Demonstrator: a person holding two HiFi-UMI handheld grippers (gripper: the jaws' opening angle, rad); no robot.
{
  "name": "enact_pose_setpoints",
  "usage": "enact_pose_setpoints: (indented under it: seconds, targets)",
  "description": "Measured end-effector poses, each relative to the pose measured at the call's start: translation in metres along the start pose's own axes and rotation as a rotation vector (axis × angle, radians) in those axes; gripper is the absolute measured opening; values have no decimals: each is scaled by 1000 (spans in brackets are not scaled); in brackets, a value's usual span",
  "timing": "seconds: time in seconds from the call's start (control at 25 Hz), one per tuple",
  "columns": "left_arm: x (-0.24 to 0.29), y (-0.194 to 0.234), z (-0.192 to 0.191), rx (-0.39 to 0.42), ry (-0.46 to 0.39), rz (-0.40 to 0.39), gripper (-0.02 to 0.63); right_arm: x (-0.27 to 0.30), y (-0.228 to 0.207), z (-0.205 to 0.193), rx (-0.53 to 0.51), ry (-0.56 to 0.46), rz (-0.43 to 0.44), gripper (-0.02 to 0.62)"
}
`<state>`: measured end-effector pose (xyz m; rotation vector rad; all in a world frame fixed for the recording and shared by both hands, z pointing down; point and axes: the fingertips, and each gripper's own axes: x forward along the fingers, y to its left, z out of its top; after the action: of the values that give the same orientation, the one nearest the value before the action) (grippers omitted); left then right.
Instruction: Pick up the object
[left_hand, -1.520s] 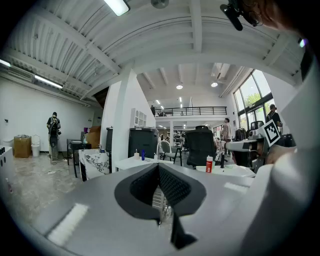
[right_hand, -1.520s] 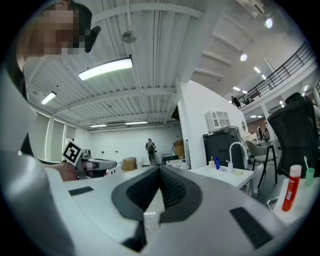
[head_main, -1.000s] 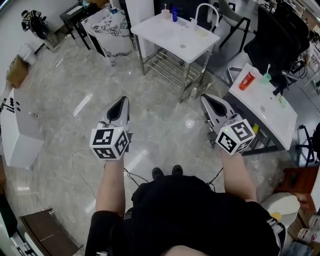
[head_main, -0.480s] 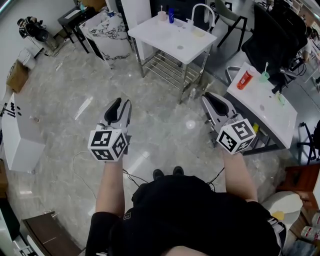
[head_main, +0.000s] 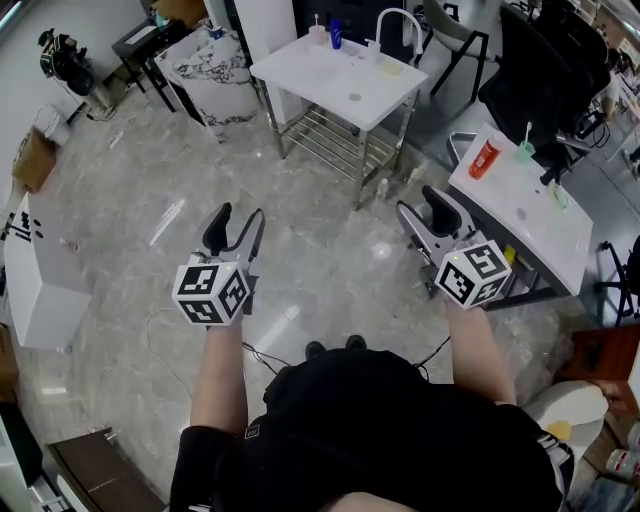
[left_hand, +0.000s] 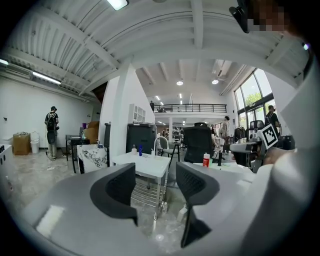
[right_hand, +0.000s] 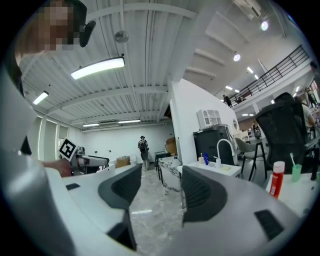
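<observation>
No single task object stands out. A white table (head_main: 340, 75) with small bottles and a curved white faucet stands ahead, and a red bottle (head_main: 484, 158) and a green cup (head_main: 524, 150) sit on a white desk (head_main: 530, 215) at the right. My left gripper (head_main: 238, 220) hangs over the bare floor; its jaws have just been opening and hold nothing. My right gripper (head_main: 422, 205), near the desk's corner, has also just been opening and is empty. The left gripper (left_hand: 156, 190) looks at the white table (left_hand: 145, 165) and the red bottle (left_hand: 205, 160). The right gripper (right_hand: 156, 192) shows floor between its pads, with the red bottle (right_hand: 274, 179) to its right.
A marble-patterned cabinet (head_main: 210, 65) stands left of the white table. A black office chair (head_main: 545, 70) is behind the desk. A white cabinet (head_main: 30, 280) is at the far left, and a cable (head_main: 160, 340) lies on the floor. A person with a backpack (right_hand: 143, 150) stands far off.
Both grippers were shut a second ago. The left jaws parted first, then the right; both now stand wide. Neither took hold of anything.
</observation>
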<state>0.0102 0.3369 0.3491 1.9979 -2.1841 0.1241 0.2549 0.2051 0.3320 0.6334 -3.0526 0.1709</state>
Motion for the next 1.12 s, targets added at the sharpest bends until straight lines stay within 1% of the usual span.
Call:
enact_pose_setpoints:
  seconds: [0.2, 0.36, 0.44, 0.56, 0.64, 0.72, 0.8, 0.92, 1.12]
  targets:
    - [5, -12, 3, 11, 3, 4, 258, -12, -14, 3, 10, -20, -9, 235]
    - [12, -27, 2, 3, 10, -2, 259, -20, -22, -3, 32, -27, 13, 236]
    - [15, -33, -3, -8, 19, -5, 259, -25, -23, -12, 53, -18, 20, 235]
    - [22, -35, -18, -17, 60, -4, 259, -30, -27, -24, 66, 2, 19, 236]
    - [28, -34, -24, -22, 76, -4, 259, -31, -34, -26, 65, 6, 10, 235]
    - [38, -36, -24, -16, 74, -9, 259, -29, -42, -25, 61, 5, 1, 235]
    - [49, -38, -21, 9, 63, -20, 259, -24, -49, -22, 58, -2, -4, 235]
    - [69, -36, -11, 82, 37, -48, 259, -11, -57, -17, 45, -6, -15, 235]
    - [109, -13, 13, 148, 0, -102, 268, 26, -80, -15, 32, 7, -29, 235]
